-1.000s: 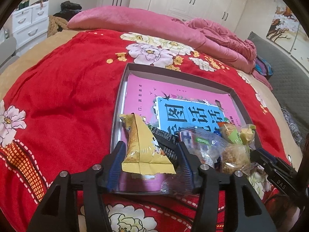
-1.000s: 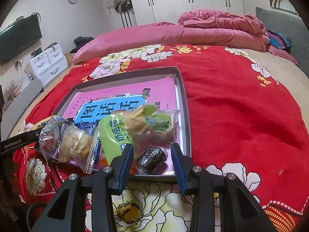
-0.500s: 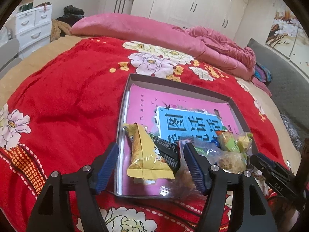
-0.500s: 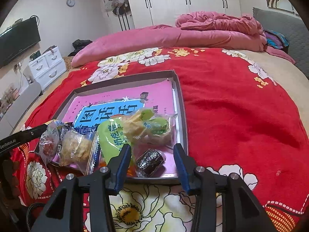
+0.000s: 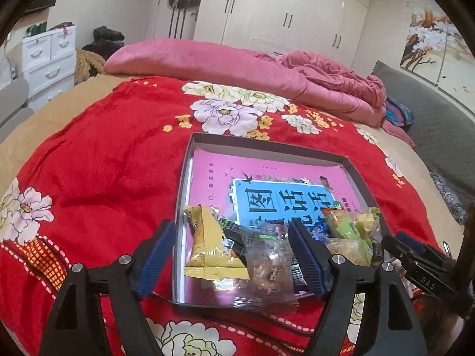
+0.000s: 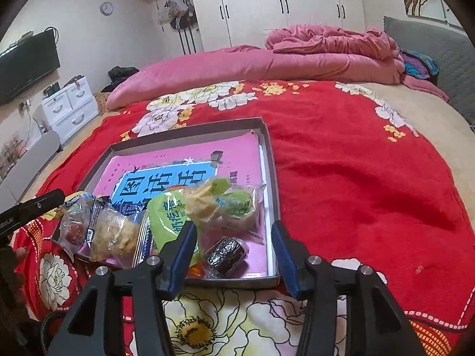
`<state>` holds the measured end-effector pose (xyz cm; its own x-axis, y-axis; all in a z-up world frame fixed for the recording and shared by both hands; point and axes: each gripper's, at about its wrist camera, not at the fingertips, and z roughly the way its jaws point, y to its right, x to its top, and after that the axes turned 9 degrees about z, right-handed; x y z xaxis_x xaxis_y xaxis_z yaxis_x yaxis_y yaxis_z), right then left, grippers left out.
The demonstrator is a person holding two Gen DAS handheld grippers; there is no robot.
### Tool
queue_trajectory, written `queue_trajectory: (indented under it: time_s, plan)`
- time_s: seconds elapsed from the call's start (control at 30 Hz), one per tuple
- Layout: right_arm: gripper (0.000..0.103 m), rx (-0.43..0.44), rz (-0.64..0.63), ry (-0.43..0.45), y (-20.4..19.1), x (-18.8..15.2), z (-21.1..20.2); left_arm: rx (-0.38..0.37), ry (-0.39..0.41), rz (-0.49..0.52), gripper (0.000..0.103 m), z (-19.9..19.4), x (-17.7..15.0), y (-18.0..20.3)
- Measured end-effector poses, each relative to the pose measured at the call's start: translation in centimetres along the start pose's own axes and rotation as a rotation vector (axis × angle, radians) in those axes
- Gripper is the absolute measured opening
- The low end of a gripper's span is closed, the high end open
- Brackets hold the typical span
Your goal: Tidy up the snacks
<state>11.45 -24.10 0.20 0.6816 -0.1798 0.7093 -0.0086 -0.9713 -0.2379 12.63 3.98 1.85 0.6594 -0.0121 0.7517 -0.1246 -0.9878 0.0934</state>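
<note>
Left wrist view: left tool [image 5: 230,255] spread wide, clamped on nothing, drawn back and up from where it sat a second ago, when its blue pads flanked the yellow foil snack packet [image 5: 212,246]. Packet now lying free, ahead between the fingers, flat in the near-left corner of the shallow grey cardboard tray [image 5: 181,195]. Just right of it, a black wrapped bar [image 5: 234,237] and a clear plastic bag of brown candies [image 5: 268,262], partly behind the right finger. Further right, the green-and-clear pouches [image 5: 347,228]. All bunched at the near end, resting on the pink-and-blue book cover [image 5: 267,184] lining the tray, itself on the red floral blanket [image 5: 104,178].

Right wrist view: right tool [image 6: 234,247] likewise apart and holding nothing, also pulled slightly back since a second ago. Dark foil-wrapped round cake [image 6: 225,252] directly ahead between its fingers, in the near-right corner; lime green pouch [image 6: 166,216] just left beyond the left finger.

Judging from both retreats: yellow packet released and placed, snacks gathered in the tray, sorting near its end or pausing before another pick.
</note>
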Motion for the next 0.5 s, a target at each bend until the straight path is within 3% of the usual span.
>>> queue_trajectory:
  time_s: [0.5]
  plan:
    - [0.077, 0.01, -0.019, 0.148, -0.2, 0.6, -4.0, -0.01, -0.001, 0.017, 0.081, -2.7, -1.4, 1.6]
